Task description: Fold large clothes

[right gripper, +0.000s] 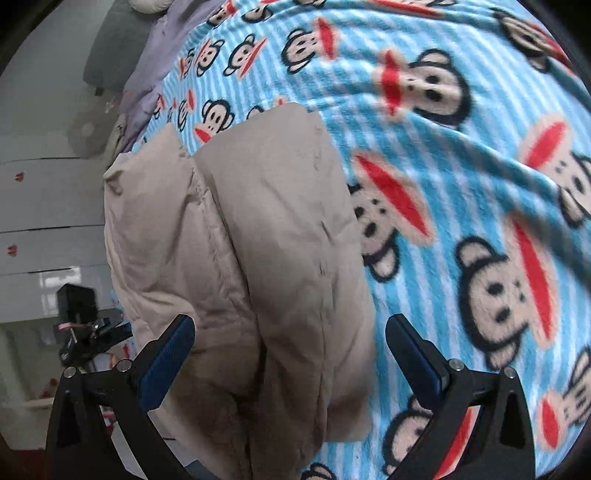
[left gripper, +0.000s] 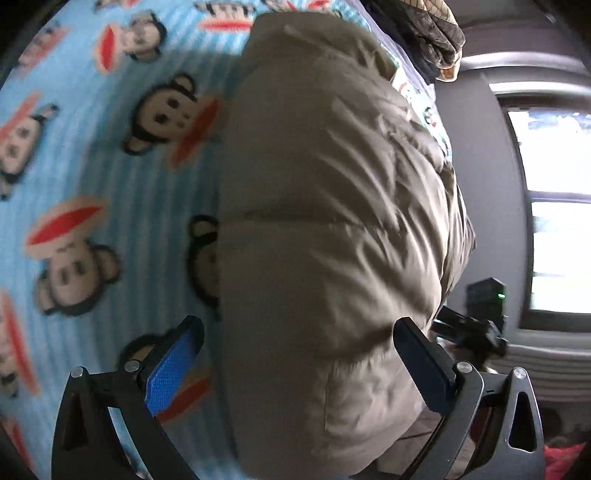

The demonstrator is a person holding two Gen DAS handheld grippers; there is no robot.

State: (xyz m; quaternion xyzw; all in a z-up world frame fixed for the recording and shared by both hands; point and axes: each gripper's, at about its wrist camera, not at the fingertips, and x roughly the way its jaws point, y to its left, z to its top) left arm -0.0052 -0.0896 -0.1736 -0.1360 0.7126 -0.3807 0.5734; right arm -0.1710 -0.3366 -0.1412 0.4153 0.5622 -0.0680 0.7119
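A puffy beige down jacket lies folded in a long bundle on a blue striped blanket with monkey faces. My left gripper is open, its blue-padded fingers straddling the near end of the jacket. In the right wrist view the same jacket runs away from me, with a seam down its middle. My right gripper is open too, one finger on each side of the jacket's near end. Whether the pads touch the fabric is unclear.
The monkey blanket covers the bed. A dark crumpled garment lies at the far end. A bright window and grey wall are to the right. White drawers stand left. The other gripper shows past the jacket.
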